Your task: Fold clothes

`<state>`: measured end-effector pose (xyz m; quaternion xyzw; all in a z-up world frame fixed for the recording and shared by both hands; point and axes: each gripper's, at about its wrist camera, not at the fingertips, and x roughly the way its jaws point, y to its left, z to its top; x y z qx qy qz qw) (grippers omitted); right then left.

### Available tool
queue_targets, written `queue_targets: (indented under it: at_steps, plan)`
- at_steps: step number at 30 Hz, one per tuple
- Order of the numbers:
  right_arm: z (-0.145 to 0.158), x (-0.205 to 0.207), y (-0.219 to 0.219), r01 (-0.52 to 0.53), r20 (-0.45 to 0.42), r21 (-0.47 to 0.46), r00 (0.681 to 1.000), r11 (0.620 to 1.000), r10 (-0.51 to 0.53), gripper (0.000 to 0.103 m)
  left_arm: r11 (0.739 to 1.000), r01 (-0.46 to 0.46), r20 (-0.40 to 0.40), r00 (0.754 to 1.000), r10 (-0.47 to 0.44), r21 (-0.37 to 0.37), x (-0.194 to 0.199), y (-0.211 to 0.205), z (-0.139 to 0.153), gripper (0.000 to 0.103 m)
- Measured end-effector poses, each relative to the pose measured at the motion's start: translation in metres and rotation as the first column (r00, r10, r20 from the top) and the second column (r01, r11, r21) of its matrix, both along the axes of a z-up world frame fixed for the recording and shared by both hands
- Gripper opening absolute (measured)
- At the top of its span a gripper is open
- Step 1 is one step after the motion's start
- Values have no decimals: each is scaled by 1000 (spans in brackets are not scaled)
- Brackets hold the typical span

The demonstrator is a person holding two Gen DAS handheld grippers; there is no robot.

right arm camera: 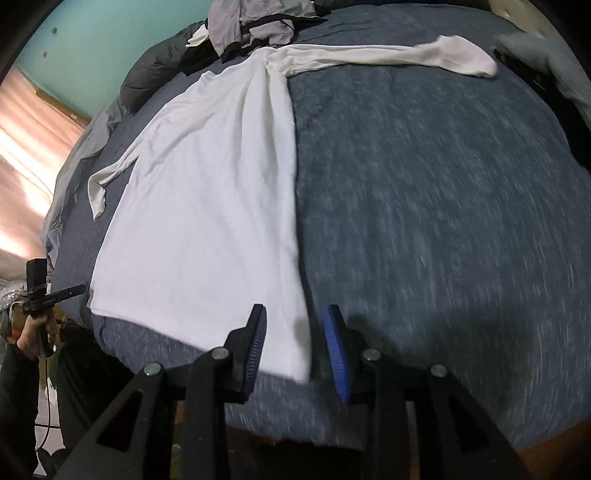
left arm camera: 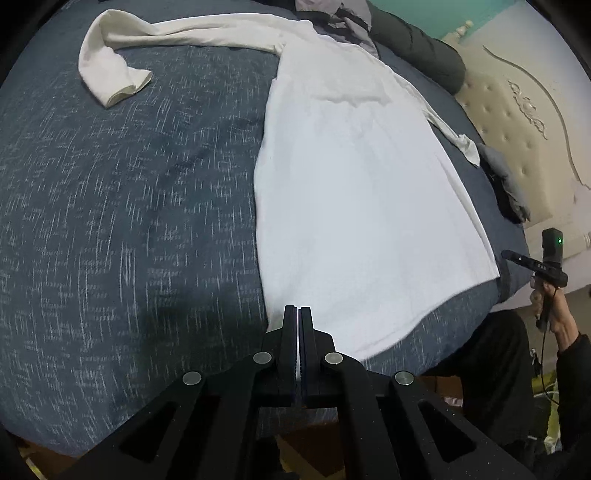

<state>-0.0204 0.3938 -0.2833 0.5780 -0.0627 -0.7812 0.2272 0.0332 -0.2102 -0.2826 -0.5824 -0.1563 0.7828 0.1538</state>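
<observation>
Your left tool (left arm camera: 297, 310) is clenching the near hem of the white shirt (left arm camera: 354, 192), which is lying flat on the bed (left arm camera: 129, 221). Your right tool (right arm camera: 297, 314) is standing released over the shirt's corner.

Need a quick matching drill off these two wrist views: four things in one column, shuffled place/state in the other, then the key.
Things:
1. left gripper
2. right gripper
3. white long-sleeved shirt
4. grey clothes pile

States or places:
A. heaped at the far end of the bed, beyond the shirt's collar
B. jaws apart, shirt's bottom corner lying between the blue pads, not pressed
C. spread flat on the dark blue bedcover, one sleeve stretched out sideways
D. jaws shut together at the shirt's hem corner

Pairs: 1-D, 2-B, 3-C, 4-A
</observation>
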Motion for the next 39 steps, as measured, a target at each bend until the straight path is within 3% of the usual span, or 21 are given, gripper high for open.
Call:
queue_targets:
  at_steps: [7, 11, 18, 22, 28, 34, 36, 39]
  plan:
    - [-16, -30, -19, -29, 35, 16, 999, 999, 28, 31, 1000, -15, 27, 1000, 15, -7, -12, 0, -8, 0]
    - [-27, -38, -28, -51, 60, 37, 997, 998, 48, 7, 1000, -16, 31, 999, 17, -17, -16, 3, -11, 0]
    - [-26, -42, -2, 36, 39, 8, 999, 999, -36, 2, 999, -34, -16, 999, 34, -12, -27, -1, 4, 0]
    - [-29, -41, -2, 14, 66, -35, 998, 999, -11, 2, 999, -41, -46, 998, 41, 10, -43, 0, 15, 0]
    - [-9, -58, 5, 54, 25, -104, 998, 993, -52, 5, 997, -72, -66, 995, 74, 20, -79, -1, 22, 1]
    - [4, -121, 0, 116, -19, -195, 992, 974, -122, 14, 993, -110, -91, 989, 113, 44, -134, -6, 25, 6]
    - [2, -145, -5, 142, -23, -234, 988, 962, -151, 21, 990, -125, -96, 987, 131, 65, -156, -6, 24, 7]
    - [-5, -180, -14, 179, -18, -276, 981, 944, -192, 23, 983, -154, -96, 982, 163, 101, -191, -7, 19, 15]
